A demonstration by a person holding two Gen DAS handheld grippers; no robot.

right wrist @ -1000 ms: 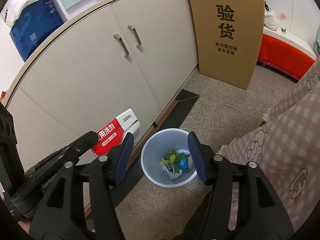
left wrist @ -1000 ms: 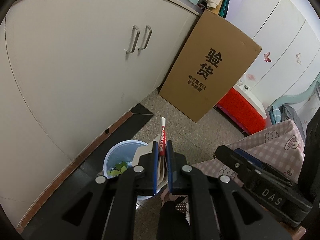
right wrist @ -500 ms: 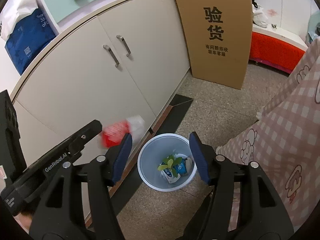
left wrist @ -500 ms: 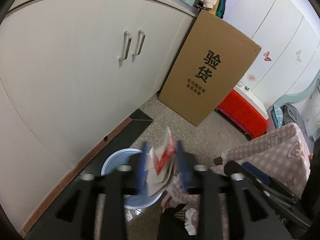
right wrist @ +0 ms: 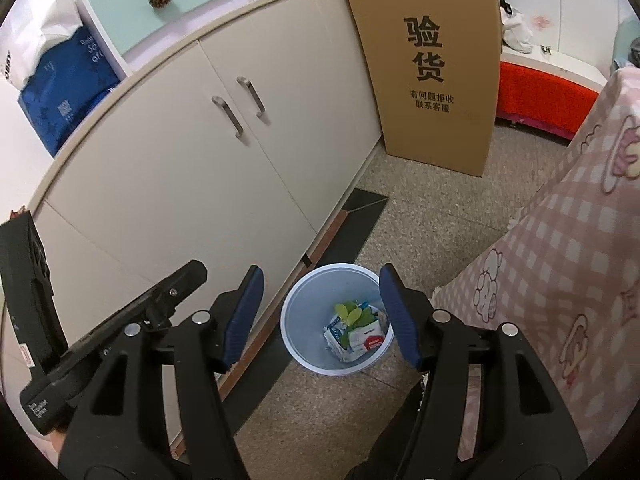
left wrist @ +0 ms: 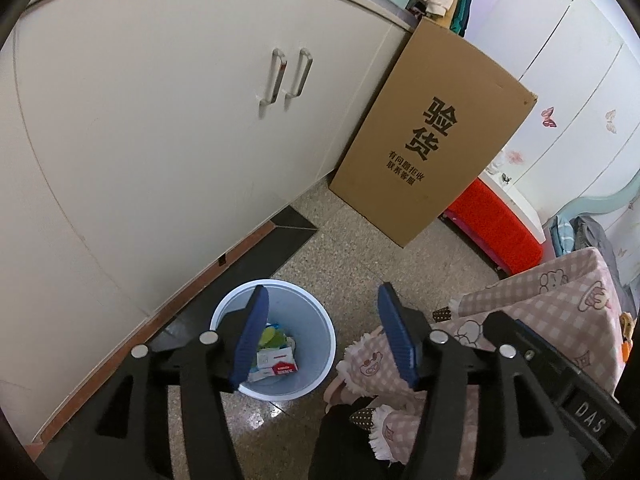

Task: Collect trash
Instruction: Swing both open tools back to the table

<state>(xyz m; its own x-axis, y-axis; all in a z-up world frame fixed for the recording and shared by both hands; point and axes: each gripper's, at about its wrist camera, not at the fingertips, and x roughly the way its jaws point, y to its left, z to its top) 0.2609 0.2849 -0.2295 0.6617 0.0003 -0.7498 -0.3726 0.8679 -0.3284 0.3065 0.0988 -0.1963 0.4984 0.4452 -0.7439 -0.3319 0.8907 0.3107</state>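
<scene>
A pale blue bin (left wrist: 316,320) stands on the speckled floor by the cabinet; it also shows in the right wrist view (right wrist: 296,332). Inside lie a red and white carton (left wrist: 276,362), green leaves (left wrist: 270,336) and a blue-white wrapper (right wrist: 336,332). The carton also shows in the right wrist view (right wrist: 366,338). My left gripper (left wrist: 320,304) is open and empty, held above the bin. My right gripper (right wrist: 320,284) is open and empty, also above the bin. The left gripper's body (right wrist: 120,320) shows at the left of the right wrist view.
White cabinet doors (left wrist: 180,120) with metal handles run along the left. A tall cardboard box (left wrist: 432,136) leans against the cabinet end. A red storage box (left wrist: 492,224) sits behind it. A pink checked cloth (right wrist: 560,260) hangs over the table at the right.
My left gripper opened and let go of the red and white carton, which dropped into the bin. The right gripper stayed open and drew back a little.
</scene>
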